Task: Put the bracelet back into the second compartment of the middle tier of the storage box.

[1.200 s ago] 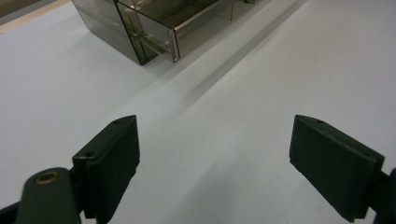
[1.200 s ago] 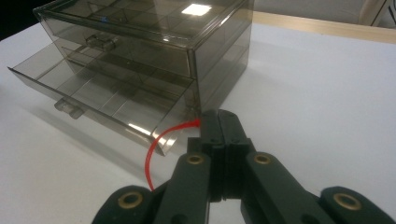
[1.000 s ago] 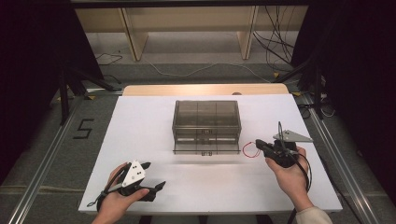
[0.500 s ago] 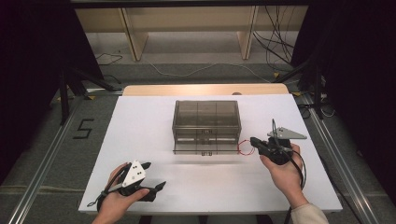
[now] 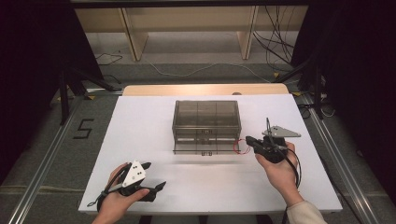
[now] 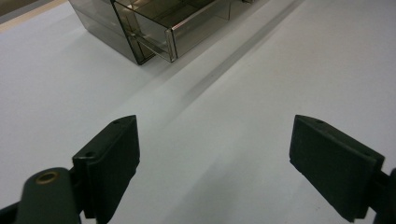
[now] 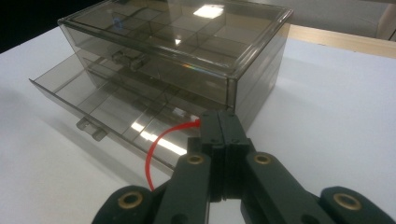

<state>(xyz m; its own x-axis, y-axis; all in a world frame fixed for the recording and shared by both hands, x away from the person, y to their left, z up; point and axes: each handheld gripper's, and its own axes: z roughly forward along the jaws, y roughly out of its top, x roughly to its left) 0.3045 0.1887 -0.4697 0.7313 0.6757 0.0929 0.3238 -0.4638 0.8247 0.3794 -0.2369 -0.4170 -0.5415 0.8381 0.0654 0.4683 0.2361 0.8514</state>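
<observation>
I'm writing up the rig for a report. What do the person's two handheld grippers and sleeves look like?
Both grippers are black with flat rectangular jaws and brass-coloured pivot rivets. The left gripper carries a white three-cornered plate with dark dots, the right gripper a grey one. A black cable trails from each. A light sleeve shows at the right wrist.

Red loop (image 7: pixel 156 151): lower end hidden behind right gripper (image 7: pixel 219 126) fingers. Organizer box (image 6: pixel 154 25) cut off by top edge in left gripper view. Drawer (image 7: pixel 116 114) contents too dim to tell.
</observation>
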